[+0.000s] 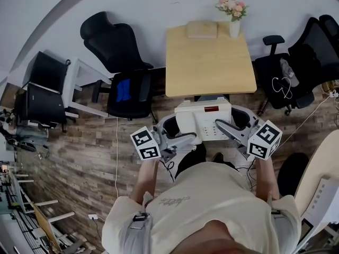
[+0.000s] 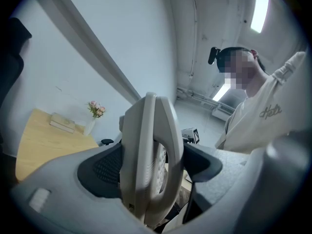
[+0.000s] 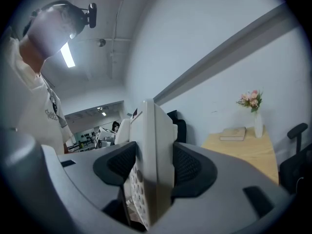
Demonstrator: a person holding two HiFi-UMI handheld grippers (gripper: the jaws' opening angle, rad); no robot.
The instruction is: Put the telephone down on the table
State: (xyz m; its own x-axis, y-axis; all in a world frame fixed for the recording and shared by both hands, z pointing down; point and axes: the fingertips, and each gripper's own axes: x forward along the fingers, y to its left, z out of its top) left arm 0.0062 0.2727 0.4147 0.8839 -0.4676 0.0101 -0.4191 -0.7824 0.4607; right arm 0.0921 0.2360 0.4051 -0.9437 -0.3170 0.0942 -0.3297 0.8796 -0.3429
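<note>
A white desk telephone (image 1: 204,119) with a keypad and a dark red display hangs in the air between my two grippers, just short of the near edge of the wooden table (image 1: 209,62). My left gripper (image 1: 170,136) is shut on its left side, where the handset (image 2: 151,155) fills the left gripper view edge-on between the dark pads. My right gripper (image 1: 229,128) is shut on the telephone's right edge (image 3: 155,165), seen edge-on in the right gripper view. The telephone is level, keypad up, in the head view.
On the table's far edge lie a flat book (image 1: 202,29) and a white vase of pink flowers (image 1: 233,16). Black office chairs stand to the left (image 1: 123,62) and to the right (image 1: 302,62). A white side table (image 1: 79,86) is further left. Wood floor lies below.
</note>
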